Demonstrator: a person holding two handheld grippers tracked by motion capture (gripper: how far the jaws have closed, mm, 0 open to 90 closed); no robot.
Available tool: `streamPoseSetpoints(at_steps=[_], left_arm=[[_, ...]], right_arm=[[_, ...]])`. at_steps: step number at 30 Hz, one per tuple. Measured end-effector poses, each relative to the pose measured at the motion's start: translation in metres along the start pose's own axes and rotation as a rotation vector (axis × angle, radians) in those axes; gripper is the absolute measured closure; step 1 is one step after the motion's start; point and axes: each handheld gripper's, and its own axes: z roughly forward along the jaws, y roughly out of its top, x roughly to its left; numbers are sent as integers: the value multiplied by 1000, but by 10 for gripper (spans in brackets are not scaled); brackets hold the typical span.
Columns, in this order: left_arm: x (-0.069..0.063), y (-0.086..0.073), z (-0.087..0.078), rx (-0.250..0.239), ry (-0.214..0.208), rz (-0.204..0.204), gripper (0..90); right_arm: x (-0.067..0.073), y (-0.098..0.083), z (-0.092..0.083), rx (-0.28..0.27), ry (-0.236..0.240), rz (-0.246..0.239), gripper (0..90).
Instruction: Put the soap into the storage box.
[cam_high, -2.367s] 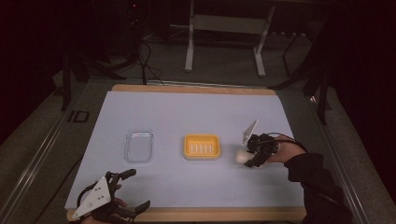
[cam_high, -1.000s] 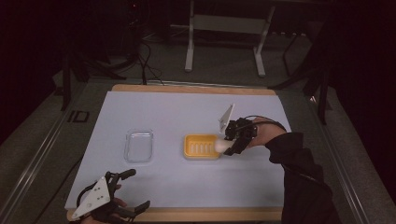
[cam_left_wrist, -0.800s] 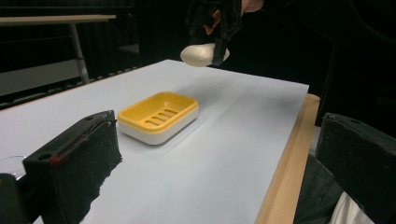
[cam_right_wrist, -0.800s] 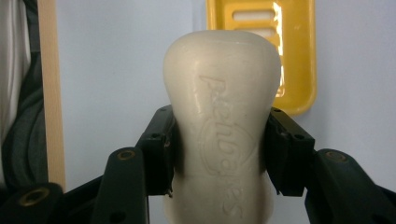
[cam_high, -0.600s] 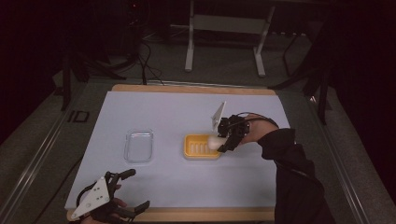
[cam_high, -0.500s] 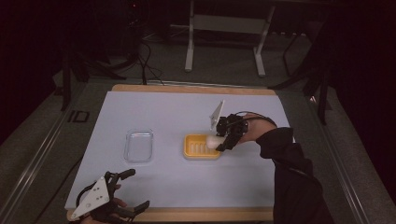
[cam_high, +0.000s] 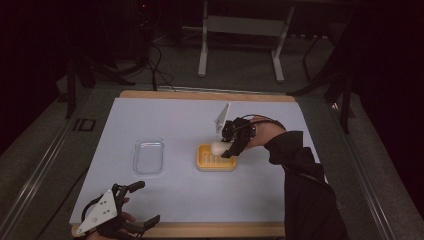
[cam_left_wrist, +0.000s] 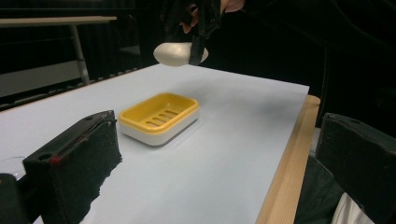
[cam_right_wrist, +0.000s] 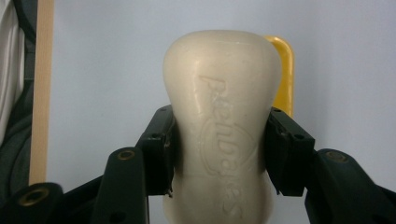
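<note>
Pretty dark room overall, only the bench is lit: pale blue-white top with a wooden edge front and back. Behind it there's a grey floor with black cables snaking across, plus the light metal legs of a stand further back

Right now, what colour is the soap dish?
Yellow dish with a white base, clearest in the left gripper view.

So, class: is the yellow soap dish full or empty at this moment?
Empty. The left gripper view shows the dish with its slotted floor bare, while the soap hangs above it, clamped in the right gripper.
</note>
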Motion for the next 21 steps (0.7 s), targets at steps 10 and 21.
streamPoseSetpoints(at_steps=[10,21], left_arm=[[0,0,-1,-3,-2,-1,1],[0,0,-1,-3,-12,-4,1]], right_arm=[[-8,10,14,-7,16,-34,496],[-20,11,37,-3,55,-86,497]])
